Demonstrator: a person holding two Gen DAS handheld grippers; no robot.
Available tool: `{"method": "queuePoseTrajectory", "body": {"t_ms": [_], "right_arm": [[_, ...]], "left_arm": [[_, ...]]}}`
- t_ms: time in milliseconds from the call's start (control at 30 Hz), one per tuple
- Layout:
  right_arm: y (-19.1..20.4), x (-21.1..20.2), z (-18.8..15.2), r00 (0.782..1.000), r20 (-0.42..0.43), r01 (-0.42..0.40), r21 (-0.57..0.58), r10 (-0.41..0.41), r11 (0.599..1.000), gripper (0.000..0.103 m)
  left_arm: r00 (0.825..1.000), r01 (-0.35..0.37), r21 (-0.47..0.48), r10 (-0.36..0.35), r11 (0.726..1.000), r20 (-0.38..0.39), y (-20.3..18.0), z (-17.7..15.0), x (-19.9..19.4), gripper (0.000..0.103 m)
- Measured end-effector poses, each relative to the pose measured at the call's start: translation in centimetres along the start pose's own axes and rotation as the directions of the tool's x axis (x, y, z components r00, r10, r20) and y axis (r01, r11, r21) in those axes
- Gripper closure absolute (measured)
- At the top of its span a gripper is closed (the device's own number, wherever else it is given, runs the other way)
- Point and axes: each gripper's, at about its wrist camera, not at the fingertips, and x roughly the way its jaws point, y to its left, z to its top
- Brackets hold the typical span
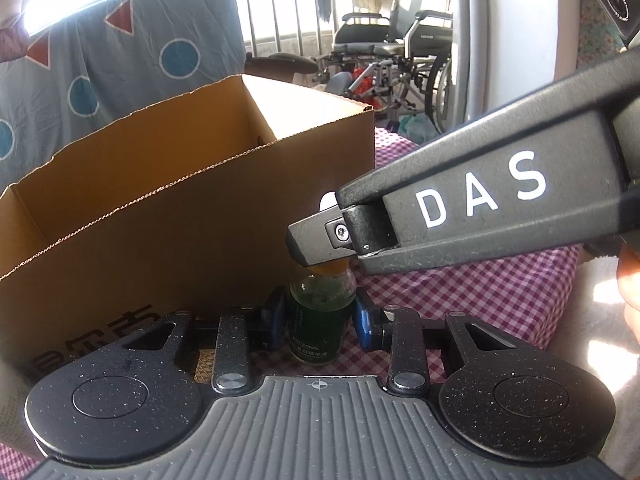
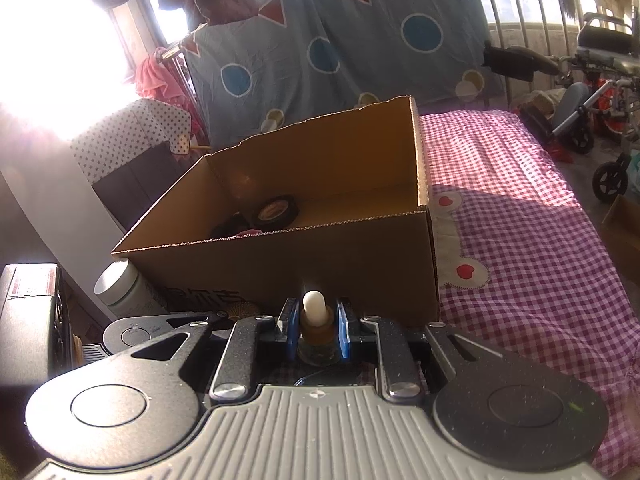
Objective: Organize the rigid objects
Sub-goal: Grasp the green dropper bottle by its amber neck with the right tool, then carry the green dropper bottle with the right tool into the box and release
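We have the small dropper bottle (image 1: 322,316) standing upright on the checked cloth (image 1: 480,292), just in front of the near wall of the cardboard box (image 1: 192,216). Our left gripper (image 1: 320,320) brackets its glass body, blue pads close on either side, though we cannot tell whether they press. Our right gripper (image 2: 313,330) is clenched on the bottle's amber collar below the white bulb. A tape roll (image 2: 276,210) lies inside the box near its far left corner.

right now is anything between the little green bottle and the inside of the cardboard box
Only the box's own near wall. The green dropper bottle stands on the checked cloth right against it, so it must be lifted over the rim. The near right part of the box looks free.
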Motion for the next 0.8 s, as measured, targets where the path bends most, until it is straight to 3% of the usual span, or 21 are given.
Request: {"method": "queuePoseTrajectory", "body": {"t_ms": [467,667,800], "right_arm": [[3.1,-4.4,1.2,0.999,0.054,-0.003,-0.063,0.006,0.998,0.081],[5.9,-7.0,4.9,0.992,0.105,-0.049,-0.164,0.067,0.985,0.081],[7.4,-6.6,8.5,0.986,0.111,-0.097,-0.231,0.126,0.968,0.081]], "left_arm": [[0.995,0.009,-0.010,-0.008,1.000,0.102,-0.1,1.1,-5.5,0.072],[0.983,-0.045,-0.011,0.046,0.999,0.175,1.4,4.3,-8.8,0.072],[0.980,-0.071,-0.040,0.077,0.997,0.181,3.8,7.2,-9.4,0.072]]}}
